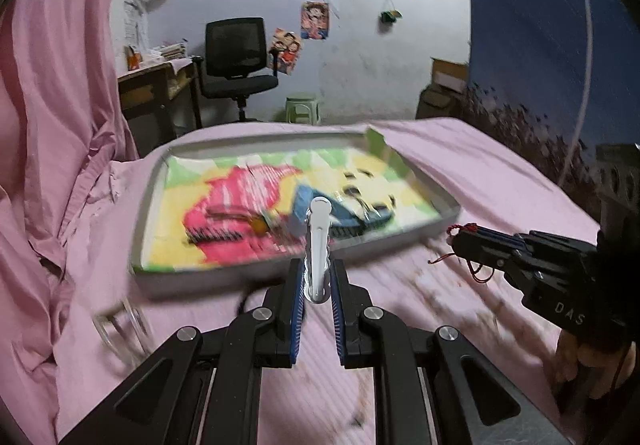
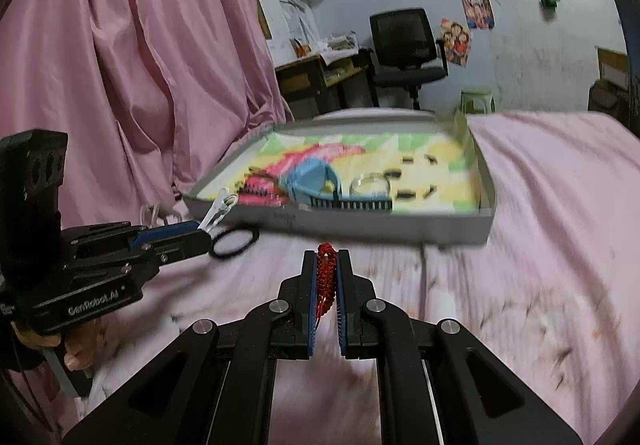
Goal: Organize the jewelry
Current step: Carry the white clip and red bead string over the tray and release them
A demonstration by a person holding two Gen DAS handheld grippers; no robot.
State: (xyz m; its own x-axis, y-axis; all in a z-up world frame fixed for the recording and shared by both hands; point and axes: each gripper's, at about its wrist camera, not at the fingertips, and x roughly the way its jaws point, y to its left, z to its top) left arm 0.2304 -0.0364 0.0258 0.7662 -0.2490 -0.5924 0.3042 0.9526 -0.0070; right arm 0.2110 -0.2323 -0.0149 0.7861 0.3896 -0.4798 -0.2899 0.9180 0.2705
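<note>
Right wrist: red beaded bracelet (image 2: 325,277), edge-on, pinched between right tongs (image 2: 325,265).

A bed covered by a pale pink sheet (image 2: 540,205) carries everything. On it lies a shallow grey box lid (image 2: 360,223) with a bright printed lining. Just in front of the lid's near left corner a black ring-shaped hair tie (image 2: 234,241) rests on the sheet, with what may be clear plastic clips (image 2: 154,214) beside it, blurred.

tray (image 1: 448,215) on bed (image 1: 460,153) (combs (image 2: 352,201) inside)
</note>
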